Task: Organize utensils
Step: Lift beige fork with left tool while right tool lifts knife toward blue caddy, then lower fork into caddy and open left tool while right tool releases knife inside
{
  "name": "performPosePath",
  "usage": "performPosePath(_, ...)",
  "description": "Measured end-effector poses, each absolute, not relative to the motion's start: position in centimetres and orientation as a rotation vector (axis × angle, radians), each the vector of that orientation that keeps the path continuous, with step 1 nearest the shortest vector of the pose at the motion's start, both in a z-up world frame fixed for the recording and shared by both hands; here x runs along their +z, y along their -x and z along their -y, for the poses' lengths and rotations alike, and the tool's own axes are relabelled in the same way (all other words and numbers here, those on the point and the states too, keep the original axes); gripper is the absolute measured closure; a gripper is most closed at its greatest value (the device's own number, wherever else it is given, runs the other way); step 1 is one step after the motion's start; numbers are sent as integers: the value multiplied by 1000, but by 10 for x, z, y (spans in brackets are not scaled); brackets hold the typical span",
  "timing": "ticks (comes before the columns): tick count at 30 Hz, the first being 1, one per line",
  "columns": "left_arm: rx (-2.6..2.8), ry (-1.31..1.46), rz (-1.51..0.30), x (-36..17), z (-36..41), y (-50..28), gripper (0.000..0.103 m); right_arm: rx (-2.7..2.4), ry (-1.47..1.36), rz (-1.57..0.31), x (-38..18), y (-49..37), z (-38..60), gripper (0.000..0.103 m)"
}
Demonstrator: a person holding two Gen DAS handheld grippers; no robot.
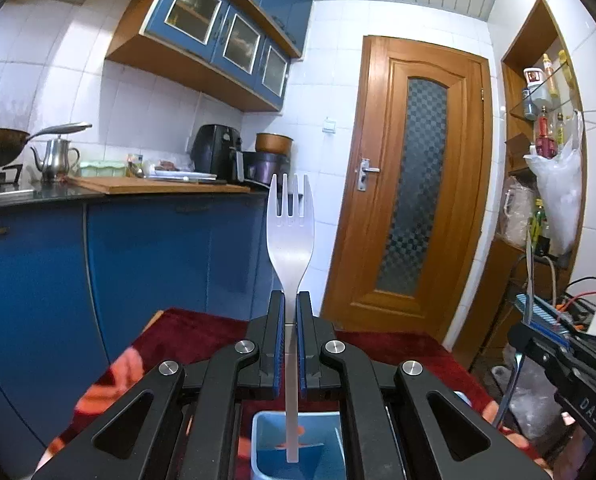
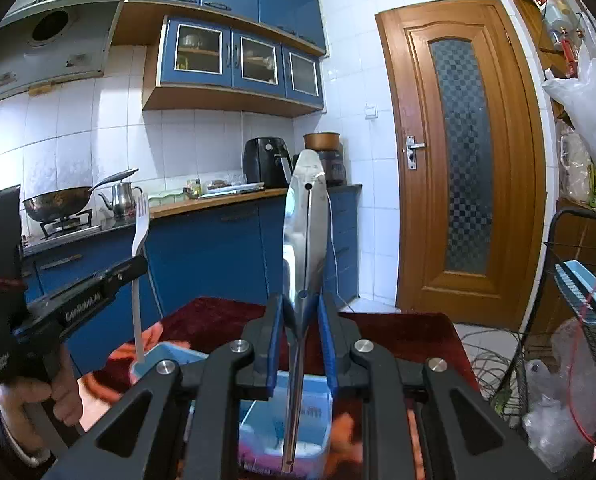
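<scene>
My left gripper [image 1: 291,300] is shut on a white plastic fork [image 1: 290,232], held upright with tines up; its handle end hangs over a light blue holder box [image 1: 298,460] below. My right gripper [image 2: 301,304] is shut on a shiny metal utensil [image 2: 303,232], upright, its handle reaching down over a light blue box [image 2: 321,404]. In the right wrist view the left gripper [image 2: 136,266] with the fork [image 2: 140,224] stands at the left over another blue box [image 2: 166,356]. In the left wrist view the right gripper [image 1: 537,350] shows at the right edge.
The boxes sit on a dark red cloth [image 1: 202,332] with orange patches. Blue kitchen cabinets [image 1: 158,248] and a counter with a kettle [image 1: 56,158] and air fryer [image 1: 216,154] stand behind. A wooden door [image 1: 409,184] is at right, with cables and clutter [image 2: 569,360] beside it.
</scene>
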State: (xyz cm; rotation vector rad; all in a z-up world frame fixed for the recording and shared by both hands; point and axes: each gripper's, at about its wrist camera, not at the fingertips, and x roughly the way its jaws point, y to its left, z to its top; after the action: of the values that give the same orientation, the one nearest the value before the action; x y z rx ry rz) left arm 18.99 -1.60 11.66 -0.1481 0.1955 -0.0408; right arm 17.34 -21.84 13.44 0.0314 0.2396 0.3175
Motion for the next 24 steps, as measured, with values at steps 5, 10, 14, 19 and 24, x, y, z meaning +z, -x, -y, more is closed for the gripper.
performPosePath(5,-39,136,-216,91,16,-199,98,292,-48,-227,115,-190,211,83)
performPosePath(10,-53,113,-226,71,16,-201,98,267,-14,-257,97,-196,205,82)
performPosePath(14,-65,103,-240,65,19,-202,98,256,22,-261,92,-196,202,82)
performPosePath(19,-79,99,-247,62,22,-201,98,258,50,-303,83,-198,197,82)
performPosePath(24,-79,102,-274,59,22,-202,98,277,59,-329,77,-198,196,82)
